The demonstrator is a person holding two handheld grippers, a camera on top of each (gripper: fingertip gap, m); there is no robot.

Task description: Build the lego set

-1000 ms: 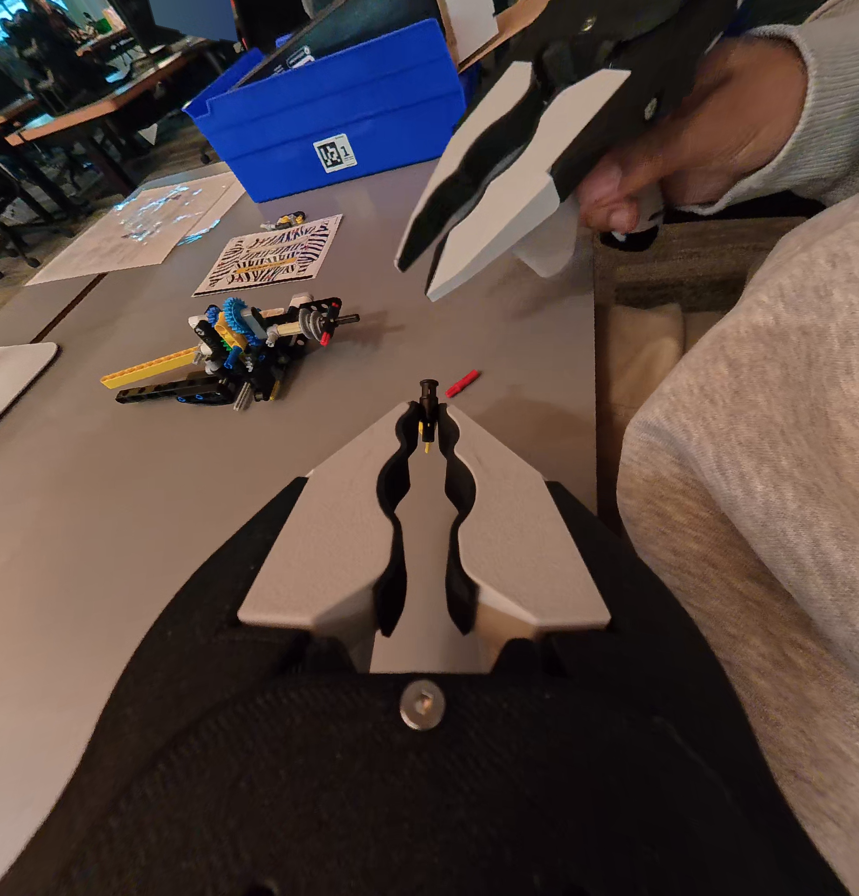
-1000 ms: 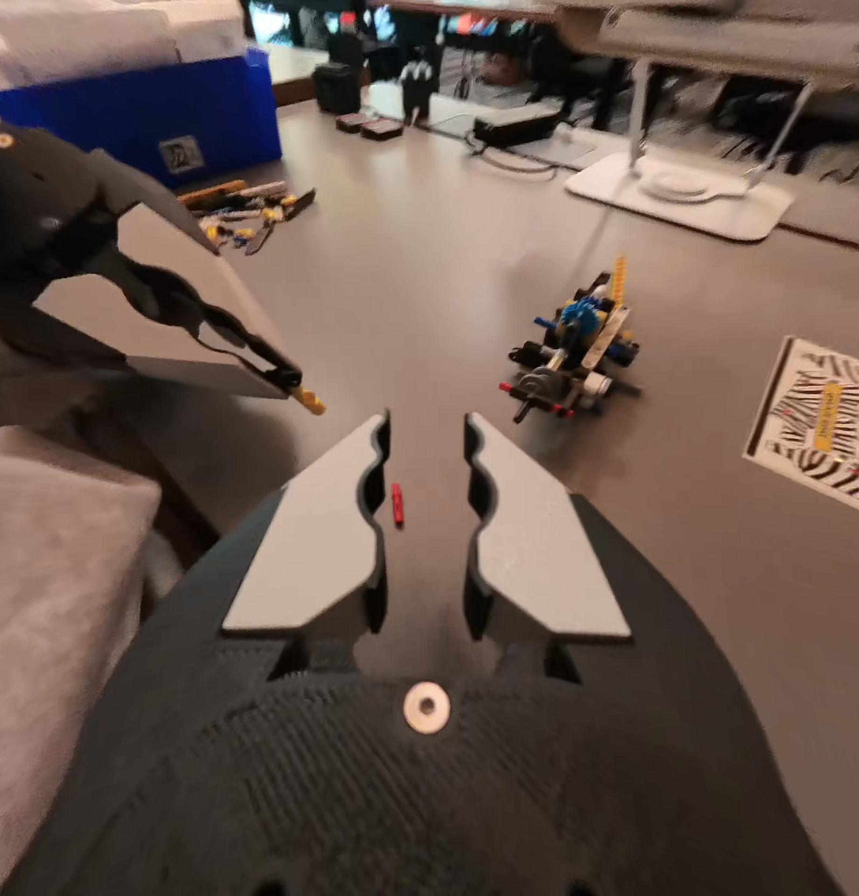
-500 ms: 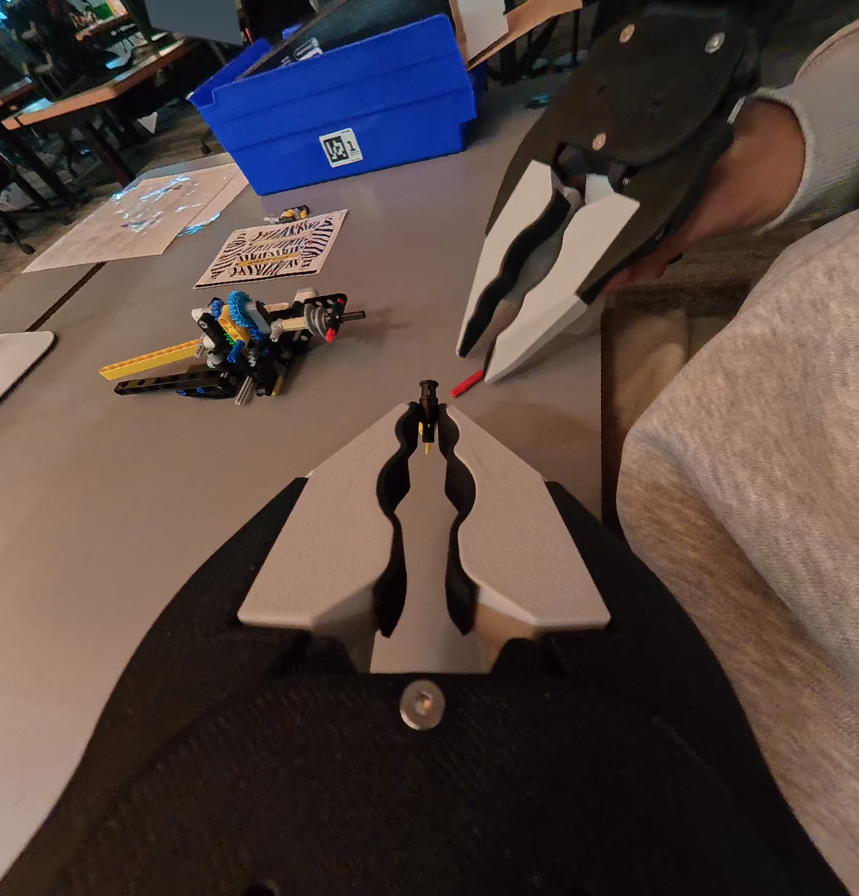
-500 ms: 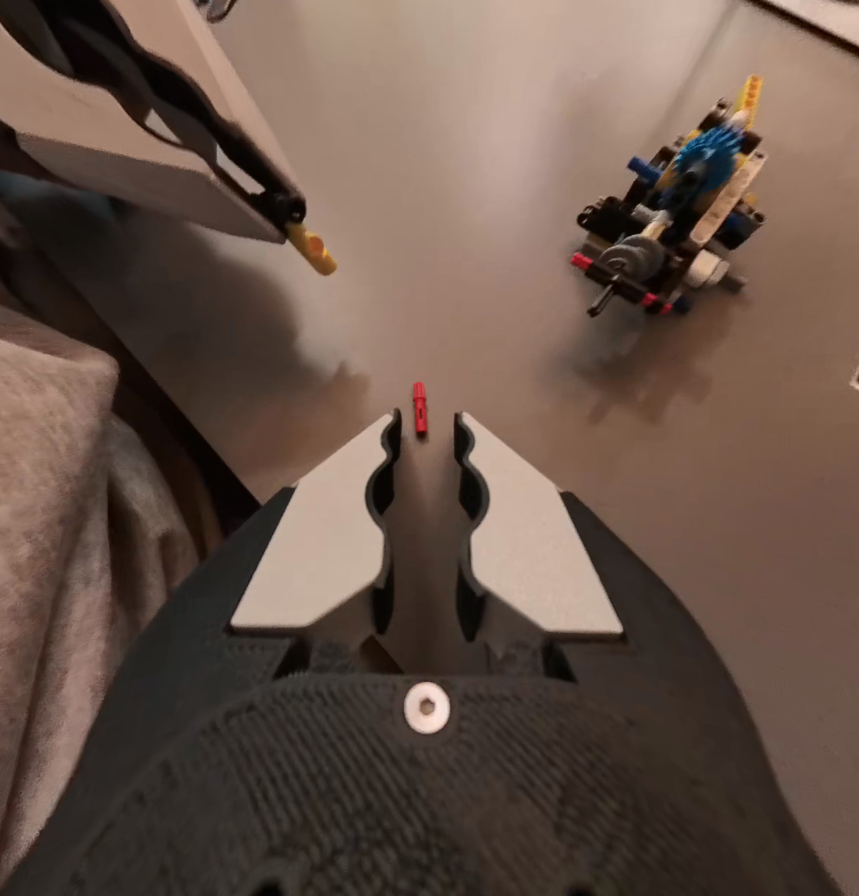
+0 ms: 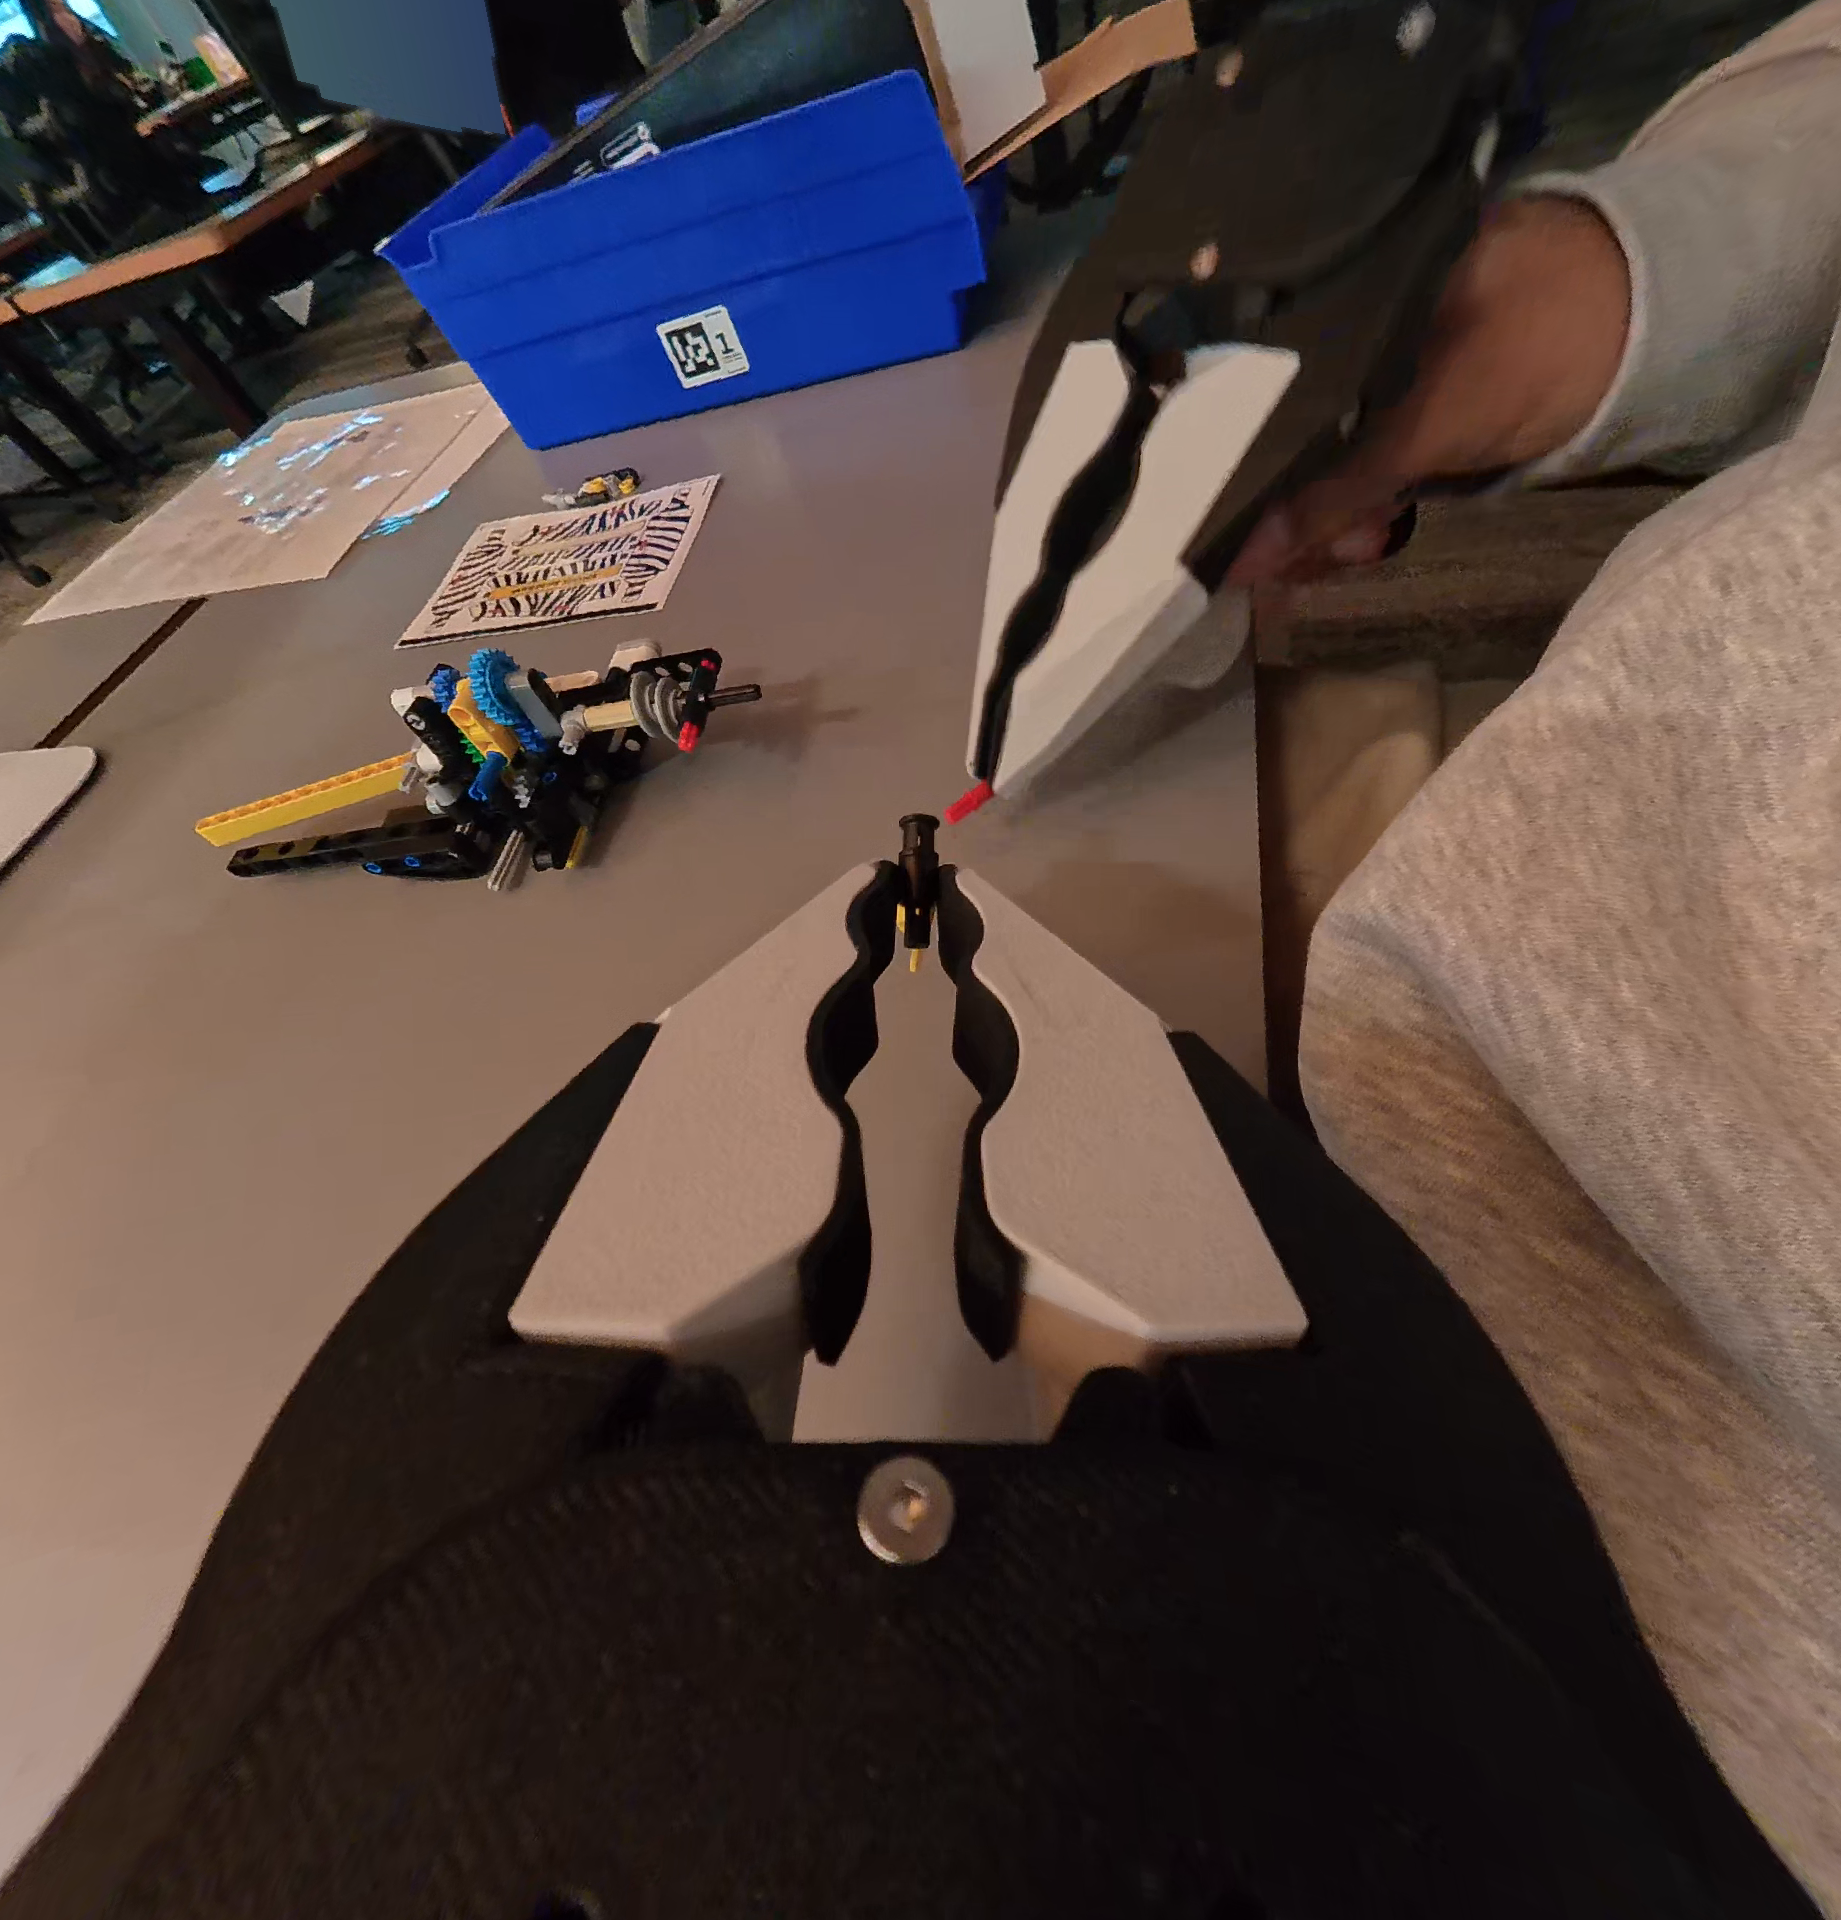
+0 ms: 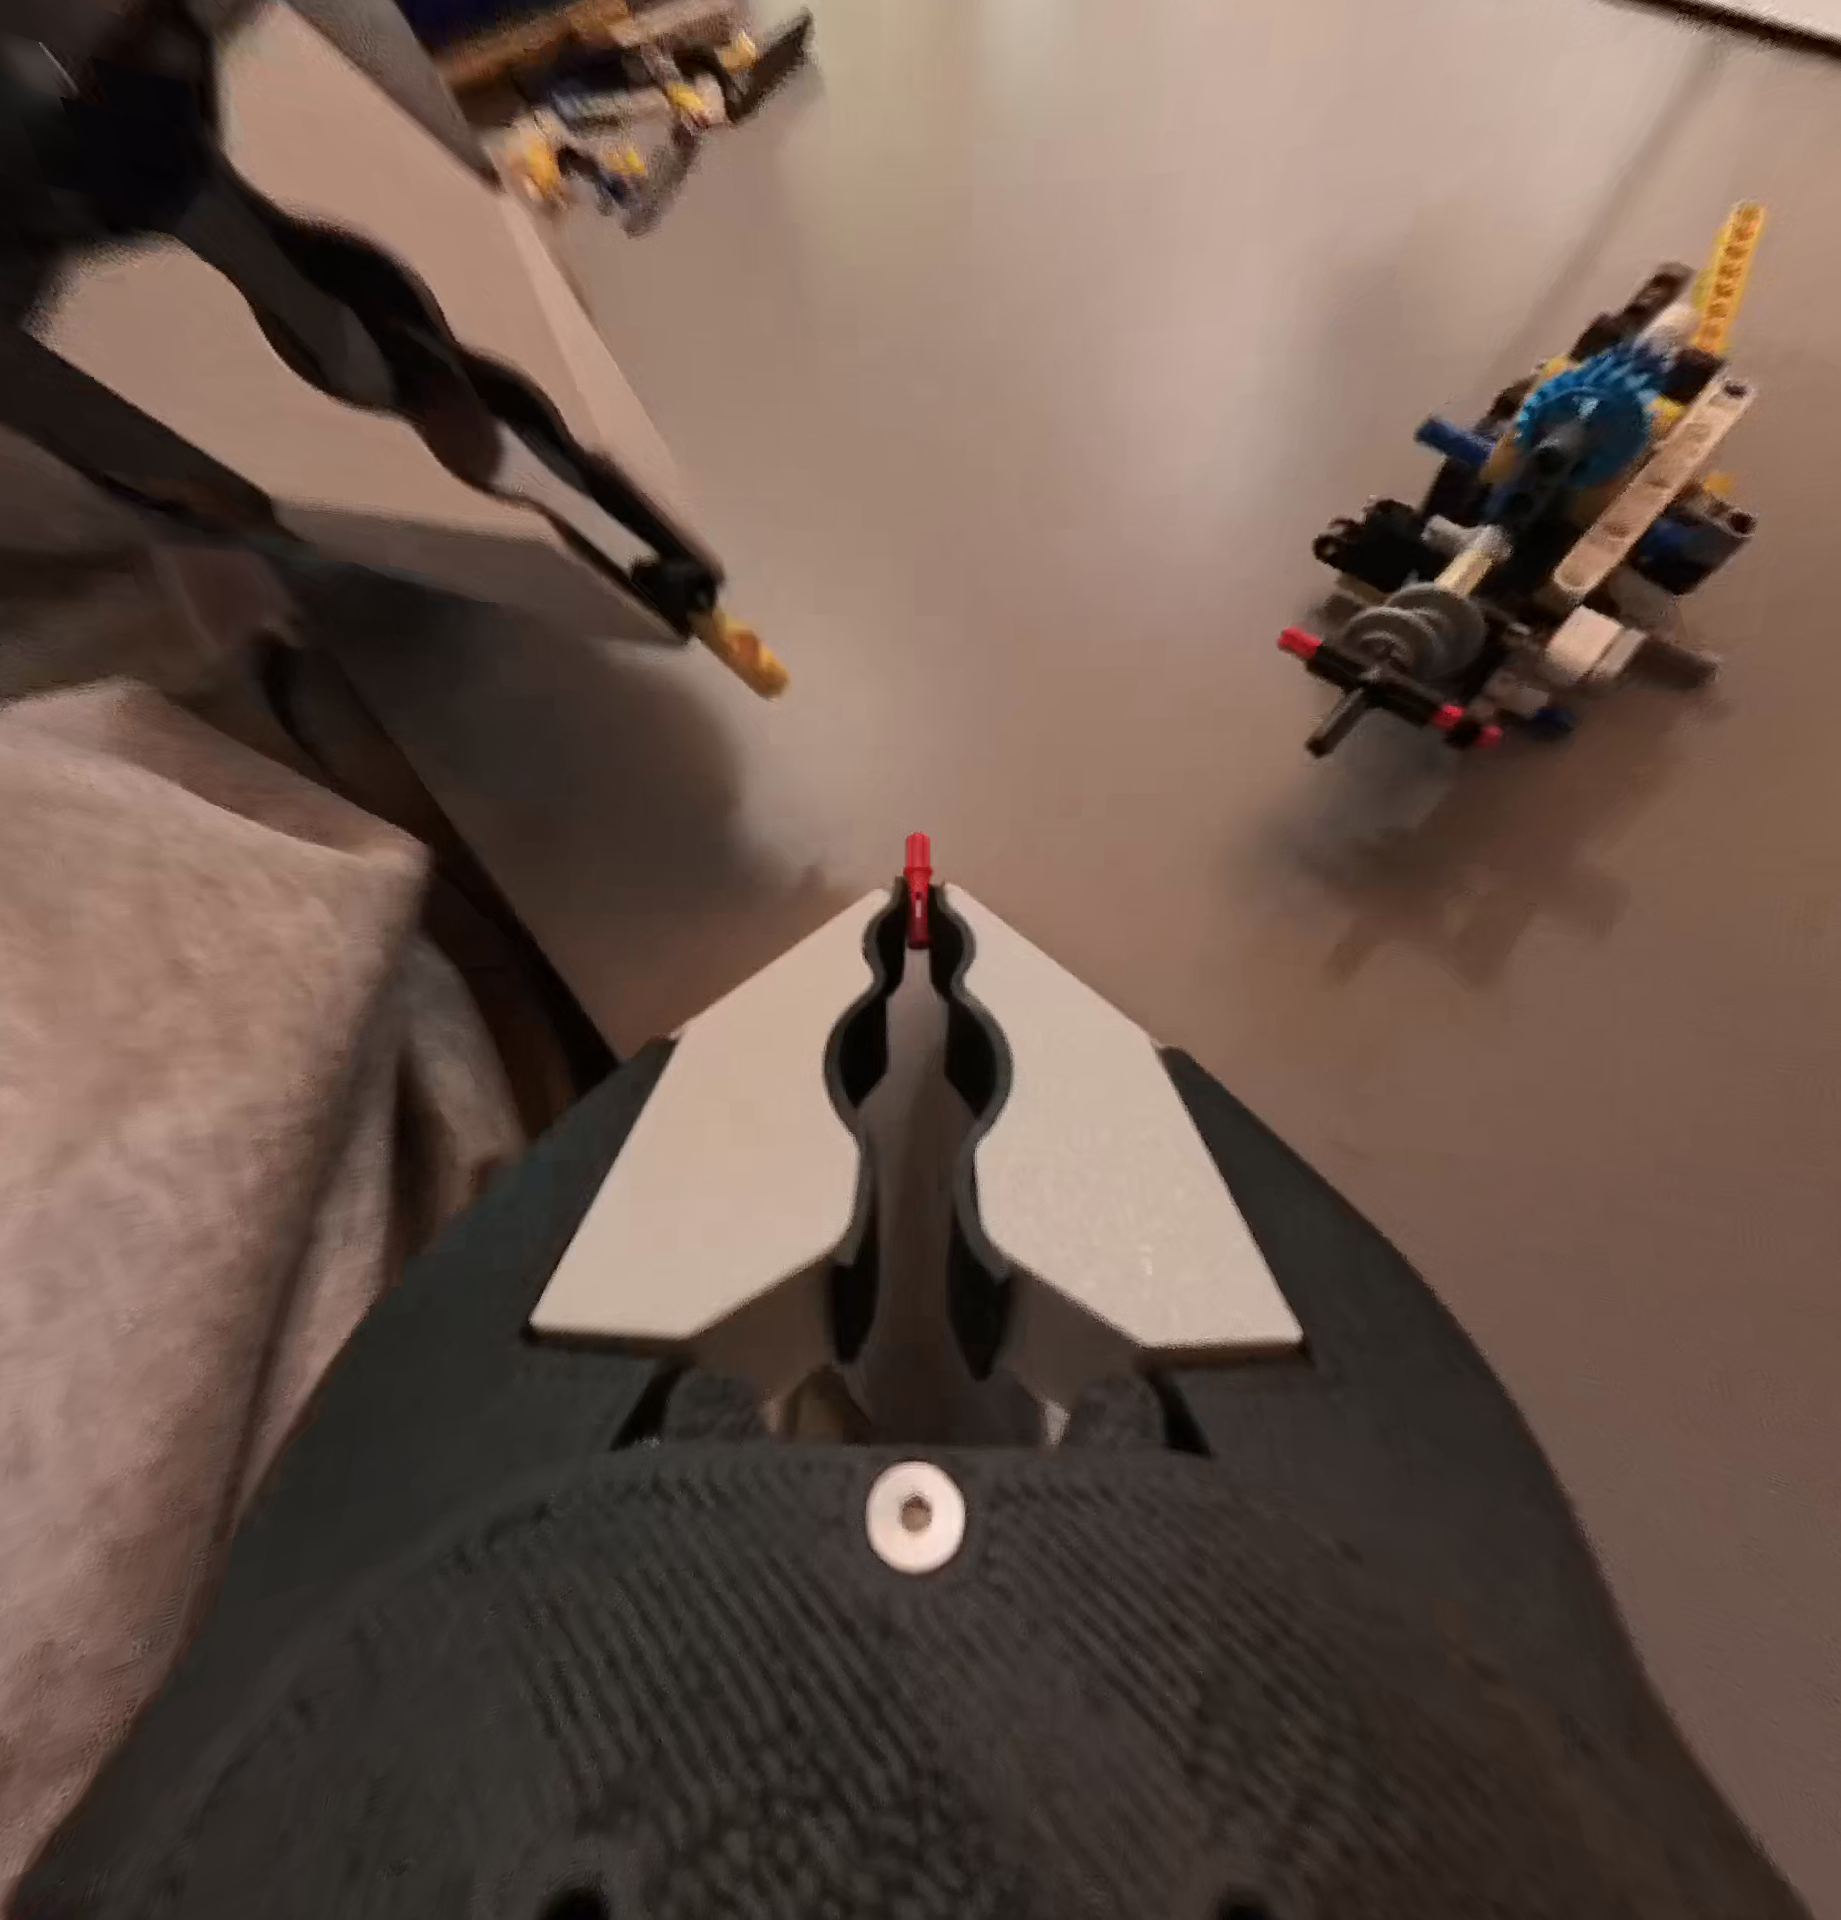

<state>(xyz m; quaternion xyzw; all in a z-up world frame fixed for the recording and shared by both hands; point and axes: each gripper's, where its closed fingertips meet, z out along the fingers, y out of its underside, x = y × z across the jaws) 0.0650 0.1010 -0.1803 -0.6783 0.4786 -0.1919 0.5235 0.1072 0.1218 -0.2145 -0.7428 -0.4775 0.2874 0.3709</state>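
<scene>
My left gripper (image 5: 916, 896) is shut on a small black and yellow pin (image 5: 915, 854) and holds it above the grey table near its right edge. My right gripper (image 6: 917, 902) is shut on a small red pin (image 6: 915, 871) at the table surface; in the left wrist view it (image 5: 983, 774) points down with the red pin (image 5: 966, 802) at its tip, just right of my left tips. The left gripper (image 6: 687, 603) with its yellow-ended pin (image 6: 744, 655) shows at upper left in the right wrist view. The partly built lego model (image 5: 521, 748) lies on the table, also seen at right (image 6: 1518, 551).
A blue bin (image 5: 708, 249) stands at the back of the table. A striped sticker sheet (image 5: 563, 561) and a plastic-covered sheet (image 5: 272, 509) lie beyond the model. Loose lego parts (image 6: 625, 114) lie far back. The person's grey sleeve (image 5: 1622, 1039) fills the right side. There is about 6 cm between the tips of the two grippers.
My right gripper came down over the red pin on the table and closed on it. My left gripper stayed shut on its pin, nearly still.
</scene>
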